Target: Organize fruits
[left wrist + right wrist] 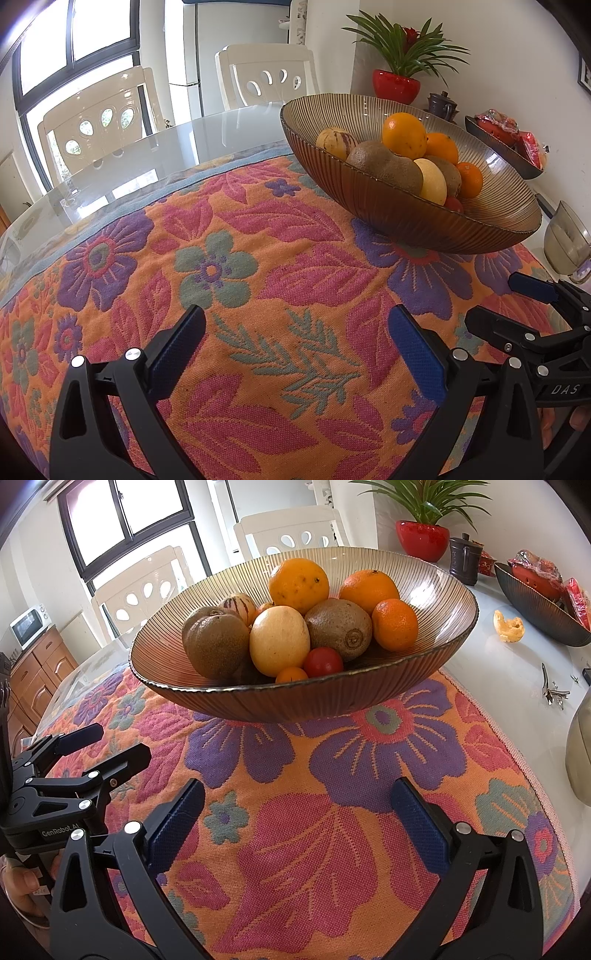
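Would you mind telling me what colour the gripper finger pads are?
Blue, textured pads on black fingers, clearest in the right wrist view.

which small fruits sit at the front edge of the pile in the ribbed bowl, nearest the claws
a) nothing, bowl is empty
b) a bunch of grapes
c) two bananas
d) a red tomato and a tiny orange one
d: in the right wrist view a small red tomato and a tiny orange fruit sit at the near rim of the ribbed bowl, in front of the kiwis and the pale yellow fruit.
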A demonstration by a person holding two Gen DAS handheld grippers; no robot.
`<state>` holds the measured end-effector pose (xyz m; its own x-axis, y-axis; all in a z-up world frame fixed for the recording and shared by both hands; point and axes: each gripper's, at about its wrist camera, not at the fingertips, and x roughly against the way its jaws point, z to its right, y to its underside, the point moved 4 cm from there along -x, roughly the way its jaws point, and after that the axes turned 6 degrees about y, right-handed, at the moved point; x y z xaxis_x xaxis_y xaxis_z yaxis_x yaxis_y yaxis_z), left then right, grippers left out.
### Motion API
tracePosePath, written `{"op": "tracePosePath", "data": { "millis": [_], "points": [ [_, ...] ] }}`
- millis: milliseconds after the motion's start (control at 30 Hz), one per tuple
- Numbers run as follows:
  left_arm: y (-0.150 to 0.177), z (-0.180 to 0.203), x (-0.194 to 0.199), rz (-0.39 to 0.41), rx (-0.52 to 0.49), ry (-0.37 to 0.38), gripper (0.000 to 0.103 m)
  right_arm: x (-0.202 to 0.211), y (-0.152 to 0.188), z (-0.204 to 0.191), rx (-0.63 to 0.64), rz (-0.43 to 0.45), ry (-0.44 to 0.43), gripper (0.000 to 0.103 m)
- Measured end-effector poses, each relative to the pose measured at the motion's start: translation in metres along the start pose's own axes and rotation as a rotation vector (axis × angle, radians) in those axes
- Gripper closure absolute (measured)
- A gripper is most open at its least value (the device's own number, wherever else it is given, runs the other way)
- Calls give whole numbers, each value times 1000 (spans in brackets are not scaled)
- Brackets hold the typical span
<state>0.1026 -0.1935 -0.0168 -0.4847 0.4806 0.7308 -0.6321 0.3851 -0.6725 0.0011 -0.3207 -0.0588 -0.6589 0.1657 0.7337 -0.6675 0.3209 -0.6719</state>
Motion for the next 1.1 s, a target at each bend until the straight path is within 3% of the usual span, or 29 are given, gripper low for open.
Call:
{"op": "tracePosePath", "data": {
  "millis": [733, 1100],
  "points": [
    [1, -2, 1, -1, -7, -6, 5, 0, 0, 0, 0, -1, 1, 3],
    [0, -17, 0, -7, 51, -69, 5, 0, 0, 0, 1, -1, 1, 3]
  ]
}}
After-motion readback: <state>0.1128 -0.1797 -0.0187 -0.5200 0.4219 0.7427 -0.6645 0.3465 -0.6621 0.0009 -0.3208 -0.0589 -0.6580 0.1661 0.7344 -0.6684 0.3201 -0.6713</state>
